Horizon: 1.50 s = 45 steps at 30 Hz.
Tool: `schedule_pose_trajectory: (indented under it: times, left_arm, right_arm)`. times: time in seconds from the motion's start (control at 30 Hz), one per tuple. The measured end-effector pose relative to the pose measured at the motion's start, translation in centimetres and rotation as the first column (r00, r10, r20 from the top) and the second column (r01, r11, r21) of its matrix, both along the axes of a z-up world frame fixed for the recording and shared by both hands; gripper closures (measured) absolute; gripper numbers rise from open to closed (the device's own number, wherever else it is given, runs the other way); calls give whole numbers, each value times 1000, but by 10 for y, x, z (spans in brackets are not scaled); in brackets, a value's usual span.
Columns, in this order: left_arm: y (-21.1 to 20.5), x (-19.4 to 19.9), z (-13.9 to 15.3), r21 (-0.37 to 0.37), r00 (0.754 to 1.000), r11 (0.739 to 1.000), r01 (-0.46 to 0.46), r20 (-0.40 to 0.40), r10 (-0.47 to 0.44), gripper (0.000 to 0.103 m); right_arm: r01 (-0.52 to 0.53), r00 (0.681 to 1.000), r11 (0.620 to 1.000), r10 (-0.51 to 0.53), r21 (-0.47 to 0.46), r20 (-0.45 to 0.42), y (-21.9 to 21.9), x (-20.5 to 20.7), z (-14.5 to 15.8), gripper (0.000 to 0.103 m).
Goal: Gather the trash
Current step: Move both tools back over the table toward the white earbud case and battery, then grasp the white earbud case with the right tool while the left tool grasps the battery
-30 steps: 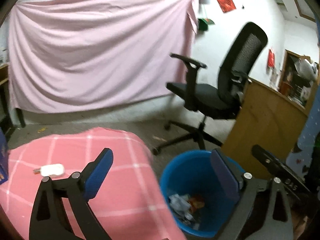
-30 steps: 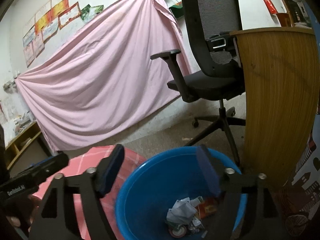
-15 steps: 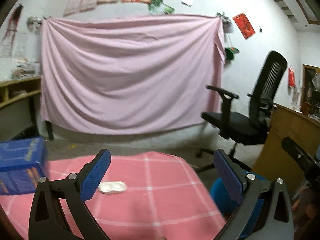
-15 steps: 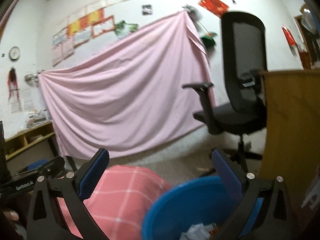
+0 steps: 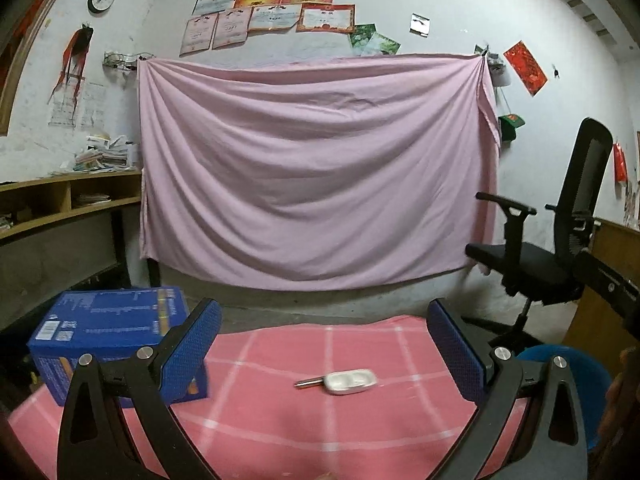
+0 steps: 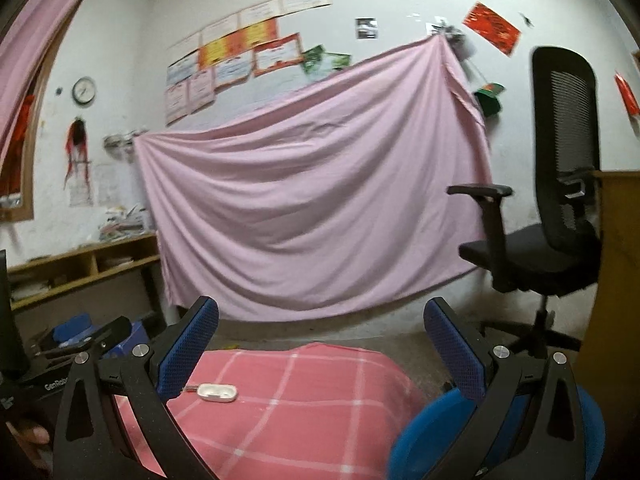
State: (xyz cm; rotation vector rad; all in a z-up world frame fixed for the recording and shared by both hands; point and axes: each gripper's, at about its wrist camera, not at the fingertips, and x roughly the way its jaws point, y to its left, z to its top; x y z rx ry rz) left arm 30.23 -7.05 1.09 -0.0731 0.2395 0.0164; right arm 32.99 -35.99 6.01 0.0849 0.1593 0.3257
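Note:
A small white case with a metal key beside it lies on the pink checked tablecloth, ahead of my left gripper, which is open and empty. In the right wrist view the same white case lies close to the left fingertip of my right gripper, whose jaws stand wide open with nothing between them. The blue trash bin sits low at the right, partly behind the right finger; its contents are hidden. Its rim also shows at the left wrist view's right edge.
A blue cardboard box stands on the table's left end. A black office chair and a wooden desk panel stand to the right. A pink sheet hangs on the far wall, with wooden shelves at the left.
Both views have swung left and up, away from the bin's inside toward the table and wall. The right gripper's jaws have spread wider. The blue box has come into view.

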Motion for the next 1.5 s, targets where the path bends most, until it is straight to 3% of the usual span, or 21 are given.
schedule_pose_trajectory:
  times: [0.47,0.67,0.83,0.97,1.03,1.13,1.23,1.5]
  left_arm:
    - [40,11,-16,50,998,998,30,-48,-28,2]
    - [36,27,-26,97,987,990,104,-136,-90,2]
    - [30,47,-32,98,963,982,161,-231,-135,5]
    - [27,66,-38,83,931,975,208,-322,-171,25]
    - [26,78,-43,61,907,973,224,-377,-185,36]
    - [24,95,-51,21,865,970,243,-456,-207,51]
    - [24,109,-57,-16,830,969,245,-514,-218,59]
    - [25,136,-61,-80,765,953,291,-579,-282,67]
  right_arm:
    - [-88,996,989,85,-116,-37,66,23,-21,0]
    - [-118,981,987,98,-109,-167,73,43,-35,0]
    - [-132,950,986,97,-98,-298,76,62,-47,0]
    - [-157,916,985,121,-65,-382,77,75,-54,9]
    - [-174,892,983,131,-61,-433,81,83,-60,24]
    - [-201,857,978,144,-64,-496,87,92,-69,28]
    - [-227,820,972,156,-63,-551,95,100,-77,43]
    - [-273,730,962,194,-20,-655,113,120,-93,68]
